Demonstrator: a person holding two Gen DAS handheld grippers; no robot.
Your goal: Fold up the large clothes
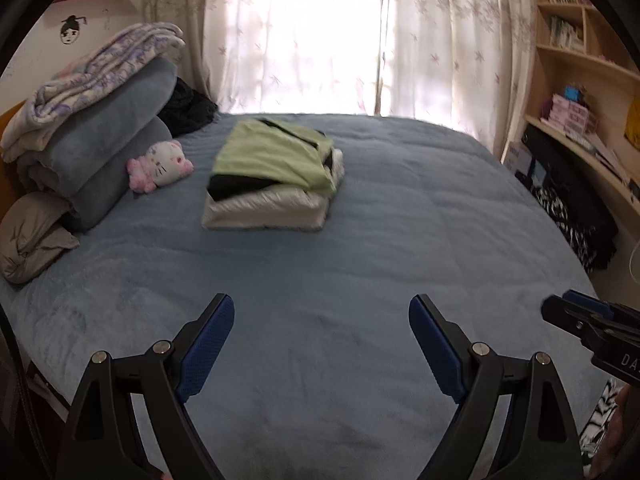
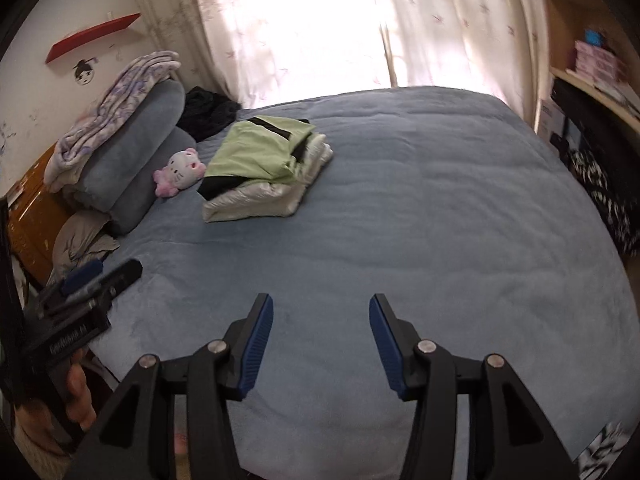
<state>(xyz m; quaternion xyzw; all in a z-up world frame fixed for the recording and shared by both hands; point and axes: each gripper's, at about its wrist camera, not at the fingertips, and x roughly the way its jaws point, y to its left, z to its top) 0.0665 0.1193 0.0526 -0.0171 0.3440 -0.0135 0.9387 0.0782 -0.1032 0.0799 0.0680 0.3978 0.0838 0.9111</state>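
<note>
Across the blue bedspread (image 1: 360, 240), which fills most of both views, a folded stack of clothes (image 1: 276, 176) is seen: a light green garment with black trim laid on a silvery-white padded one. Left of the stack, a pink and white plush toy (image 1: 160, 166) is propped against rolled blue bedding (image 1: 108, 148), on which a purple-patterned blanket (image 1: 96, 76) is piled; below that, a grey bundle (image 1: 32, 236), possibly a pillow, is tucked. A red wall shelf (image 2: 92, 38) is fixed above this pile. Behind the stack, pale flowered curtains (image 1: 304, 36) are lit brightly by the window. Right of the stack, well apart, wooden shelves (image 1: 576, 52) holding books and boxes are set against the wall. Nearer than the stack, over bare bedspread, the left gripper (image 1: 321, 344) is held wide open with nothing between its pads, and the right gripper (image 2: 321, 344) is held about half open, likewise empty.
</note>
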